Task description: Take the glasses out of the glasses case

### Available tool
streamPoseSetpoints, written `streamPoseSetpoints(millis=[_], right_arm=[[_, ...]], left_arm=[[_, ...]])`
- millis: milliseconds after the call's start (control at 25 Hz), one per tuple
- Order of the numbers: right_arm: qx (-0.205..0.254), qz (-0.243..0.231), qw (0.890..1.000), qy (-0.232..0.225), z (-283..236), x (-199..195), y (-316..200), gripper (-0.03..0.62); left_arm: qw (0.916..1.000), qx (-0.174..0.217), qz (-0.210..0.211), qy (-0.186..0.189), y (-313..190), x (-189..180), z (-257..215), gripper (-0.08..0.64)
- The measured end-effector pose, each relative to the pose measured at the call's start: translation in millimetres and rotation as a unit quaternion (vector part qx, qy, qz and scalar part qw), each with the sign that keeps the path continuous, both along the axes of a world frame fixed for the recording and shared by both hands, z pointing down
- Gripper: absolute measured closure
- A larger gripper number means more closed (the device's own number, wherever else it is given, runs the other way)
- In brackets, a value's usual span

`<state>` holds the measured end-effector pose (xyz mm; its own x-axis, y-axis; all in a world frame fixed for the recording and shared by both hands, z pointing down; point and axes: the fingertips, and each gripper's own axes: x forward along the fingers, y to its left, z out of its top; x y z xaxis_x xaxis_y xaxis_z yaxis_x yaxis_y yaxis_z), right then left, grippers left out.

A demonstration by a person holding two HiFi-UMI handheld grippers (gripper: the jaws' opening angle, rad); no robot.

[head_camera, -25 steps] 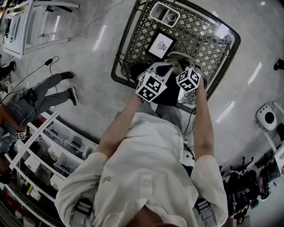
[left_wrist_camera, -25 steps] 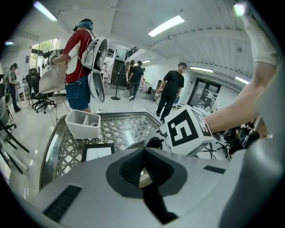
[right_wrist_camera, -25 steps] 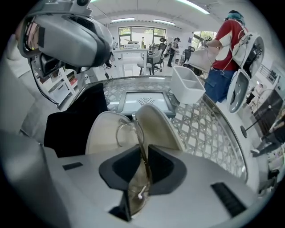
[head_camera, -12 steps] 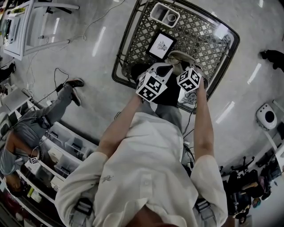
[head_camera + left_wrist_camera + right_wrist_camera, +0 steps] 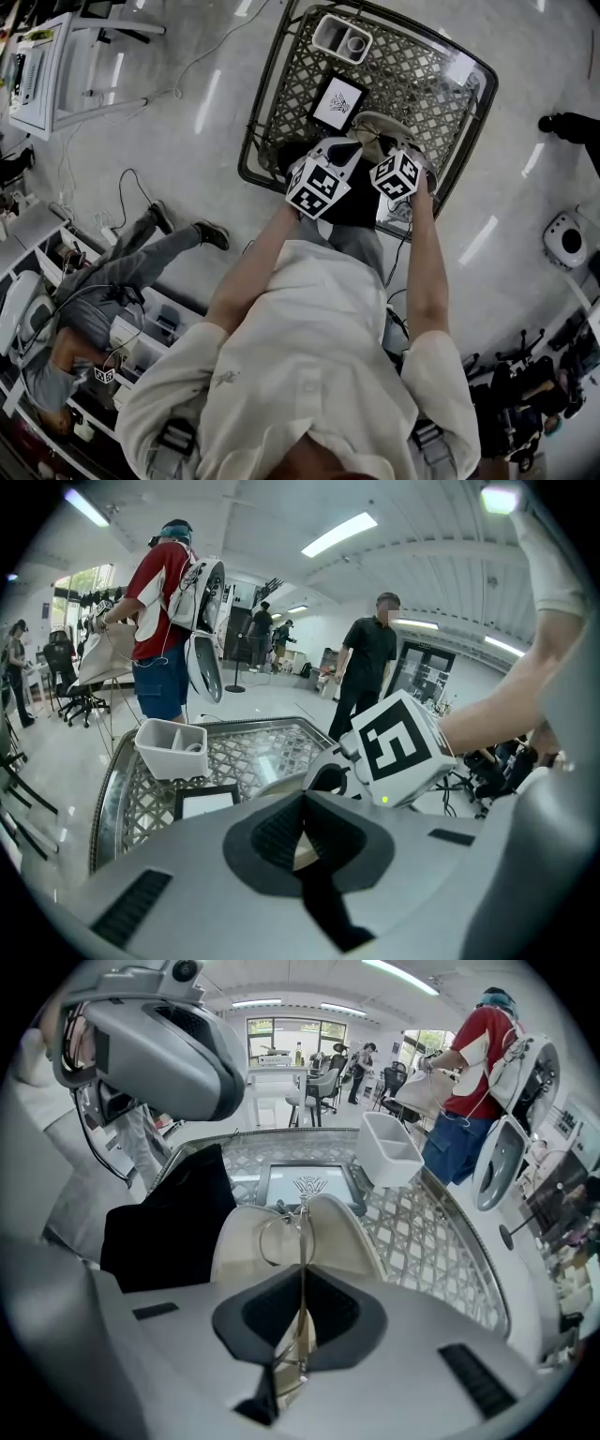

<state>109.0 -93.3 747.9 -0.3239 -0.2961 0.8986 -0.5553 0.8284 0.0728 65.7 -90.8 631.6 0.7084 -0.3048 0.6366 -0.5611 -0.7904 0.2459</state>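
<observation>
Lattice metal table (image 5: 441,89) is sitting at 12 o'clock from the operator in the head view, with both forearms reaching over its near edge. A black cloth (image 5: 173,1208) is lying at 9 o'clock of the case in the right gripper view. A white divided bin (image 5: 392,1152) is standing toward 1 o'clock, and a framed logo card (image 5: 305,1185) is lying flat at 12 o'clock, just beyond the case. The cream glasses case (image 5: 342,1237) is lying open on the table, its two shell halves spreading left and right of the right gripper's jaws. Left gripper (image 5: 302,803) is coming in from the case's 9 o'clock side. Its jaws are meeting at the tips and pinching a cream edge of the glasses case. Right gripper (image 5: 302,1279) is pointing steeply down at the case from 6 o'clock. Its jaws have just been closing and are now clamping the glasses (image 5: 301,1232) by a thin wire part of the frame. One round lens rim is showing just left of the jaw line, over the case interior. Can't tell whether the glasses are touching the lining or sitting clear of it. A bystander in a red shirt (image 5: 164,602) is standing beyond the table at 11 o'clock in the left gripper view.
</observation>
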Motion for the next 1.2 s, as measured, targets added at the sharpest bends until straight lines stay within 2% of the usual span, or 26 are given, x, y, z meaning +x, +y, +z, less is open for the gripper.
streamPoseSetpoints(millis=[360, 760, 920, 1200], right_arm=[[0.035, 0.052, 0.998, -0.001, -26, 11, 0, 0.572], [0.075, 0.126, 0.989, -0.005, -72, 23, 8, 0.572], [0.092, 0.163, 0.982, -0.010, -91, 24, 13, 0.572], [0.138, 0.235, 0.962, -0.029, -142, 29, 22, 0.572]], left_arm=[[0.9996, 0.013, 0.022, 0.008, -2, 0, -12, 0.548], [0.9977, 0.031, 0.053, 0.028, 1, -1, -37, 0.548], [0.9962, 0.040, 0.069, 0.035, 1, -4, -48, 0.548], [0.9921, 0.061, 0.092, 0.059, 2, -5, -79, 0.548]])
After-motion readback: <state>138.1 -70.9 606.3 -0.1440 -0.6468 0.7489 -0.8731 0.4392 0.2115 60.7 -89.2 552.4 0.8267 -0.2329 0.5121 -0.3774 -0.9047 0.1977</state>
